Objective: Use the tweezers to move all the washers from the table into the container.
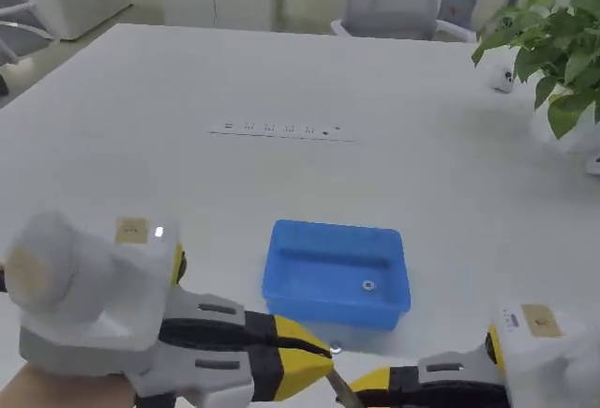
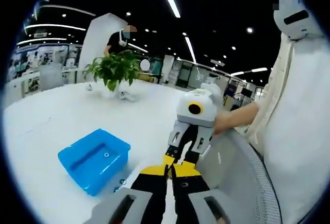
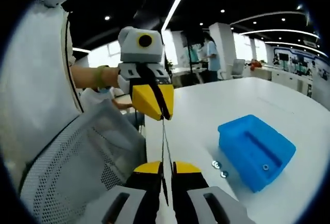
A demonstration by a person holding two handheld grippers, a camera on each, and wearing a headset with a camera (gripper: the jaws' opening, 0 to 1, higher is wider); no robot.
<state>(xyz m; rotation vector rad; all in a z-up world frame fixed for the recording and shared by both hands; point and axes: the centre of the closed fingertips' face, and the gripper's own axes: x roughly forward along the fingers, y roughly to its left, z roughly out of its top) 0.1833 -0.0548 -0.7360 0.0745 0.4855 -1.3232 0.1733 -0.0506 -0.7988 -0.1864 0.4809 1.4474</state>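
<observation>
We hold the tweezers (image 3: 164, 141) pinched in the closed jaws of both left gripper (image 2: 170, 171) and right gripper (image 3: 166, 170); one washer (image 1: 367, 285) lies inside the blue container (image 1: 319, 307).

My left gripper (image 1: 328, 356) and right gripper (image 1: 356, 385) have yellow jaw tips on black, with pale grey and white bodies. The tweezers (image 3: 164, 141) are a thin dark strip. The container (image 1: 336, 277) is plain bright blue, the washers (image 3: 216, 164) silver, the table (image 1: 281, 80) white, the plant (image 1: 548, 42) green.
</observation>
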